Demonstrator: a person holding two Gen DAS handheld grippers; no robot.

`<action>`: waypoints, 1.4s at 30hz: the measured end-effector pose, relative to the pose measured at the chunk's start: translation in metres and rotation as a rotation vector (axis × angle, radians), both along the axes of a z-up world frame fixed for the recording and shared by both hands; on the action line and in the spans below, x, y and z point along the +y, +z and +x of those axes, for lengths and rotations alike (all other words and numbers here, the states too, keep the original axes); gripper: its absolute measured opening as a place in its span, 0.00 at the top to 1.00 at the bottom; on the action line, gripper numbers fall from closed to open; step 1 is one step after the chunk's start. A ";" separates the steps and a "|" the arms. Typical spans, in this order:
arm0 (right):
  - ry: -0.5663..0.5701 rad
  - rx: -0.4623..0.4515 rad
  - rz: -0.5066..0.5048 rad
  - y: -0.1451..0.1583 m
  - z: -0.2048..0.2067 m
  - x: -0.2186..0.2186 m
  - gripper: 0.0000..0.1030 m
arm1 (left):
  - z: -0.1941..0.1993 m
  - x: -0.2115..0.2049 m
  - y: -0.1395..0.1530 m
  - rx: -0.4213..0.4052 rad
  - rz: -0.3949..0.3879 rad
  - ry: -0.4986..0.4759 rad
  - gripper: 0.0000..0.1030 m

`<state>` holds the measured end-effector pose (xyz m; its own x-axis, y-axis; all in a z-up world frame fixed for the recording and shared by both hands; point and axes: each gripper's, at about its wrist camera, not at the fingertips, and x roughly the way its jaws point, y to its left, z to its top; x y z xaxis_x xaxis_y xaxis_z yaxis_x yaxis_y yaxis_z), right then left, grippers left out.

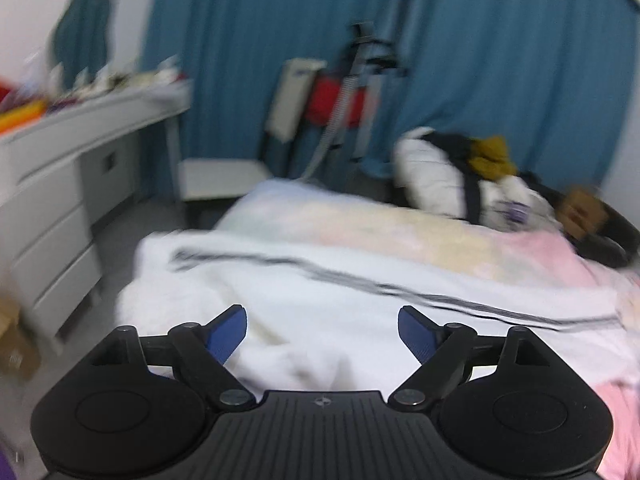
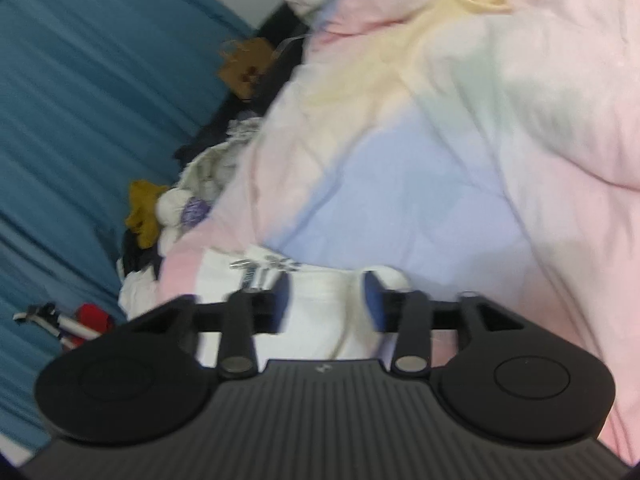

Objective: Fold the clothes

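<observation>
- The white garment [image 1: 320, 292] lies spread on the pastel bedcover [image 1: 400, 224], at the near side of the bed and directly ahead of both grippers.
- Its dark stripe [image 1: 360, 280] runs across the left wrist view from the far left toward the near right, so the long axis of the garment seems to lie crosswise to the left gripper [image 1: 322, 332].
- The left gripper hangs over the near edge of the garment with its blue fingers [image 1: 228, 332] spread wide; nothing sits between them.
- The right gripper [image 2: 326, 300] has its fingers [image 2: 374, 300] at a middling gap, with a rumpled white fold of the garment in between. Blur hides whether the pads touch the cloth, so I cannot tell if it is gripped.
- By this, the right gripper looks nearer to a hold on the garment than the left.
- The garment is white and soft, creased near the grippers and flatter farther out; whether it is folded yet cannot be judged.
- A heap of other clothes [image 1: 472, 176] sits past the far edge of the garment, against the blue curtain [image 1: 500, 60].
</observation>
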<state>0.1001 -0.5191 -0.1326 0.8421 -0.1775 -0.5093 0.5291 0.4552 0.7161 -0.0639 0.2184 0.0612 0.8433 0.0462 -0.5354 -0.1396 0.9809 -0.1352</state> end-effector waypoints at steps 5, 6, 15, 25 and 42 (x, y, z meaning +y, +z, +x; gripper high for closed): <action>0.144 -0.074 0.096 -0.009 0.014 0.004 0.42 | 0.025 -0.084 0.005 -0.021 -0.002 -0.221 0.17; 0.163 -0.079 0.117 -0.011 0.016 0.004 0.42 | 0.030 -0.104 0.004 -0.030 -0.018 -0.307 0.14; 0.163 -0.044 0.341 -0.054 0.026 -0.013 0.43 | 0.079 -0.267 -0.057 0.095 0.081 -0.616 0.06; 0.172 -0.074 0.287 -0.076 0.050 -0.033 0.44 | 0.111 -0.287 -0.134 0.160 0.184 -0.676 0.06; 0.131 -0.039 -0.120 -0.008 0.040 -0.010 0.92 | 0.108 -0.252 -0.097 0.069 -0.011 -0.602 0.06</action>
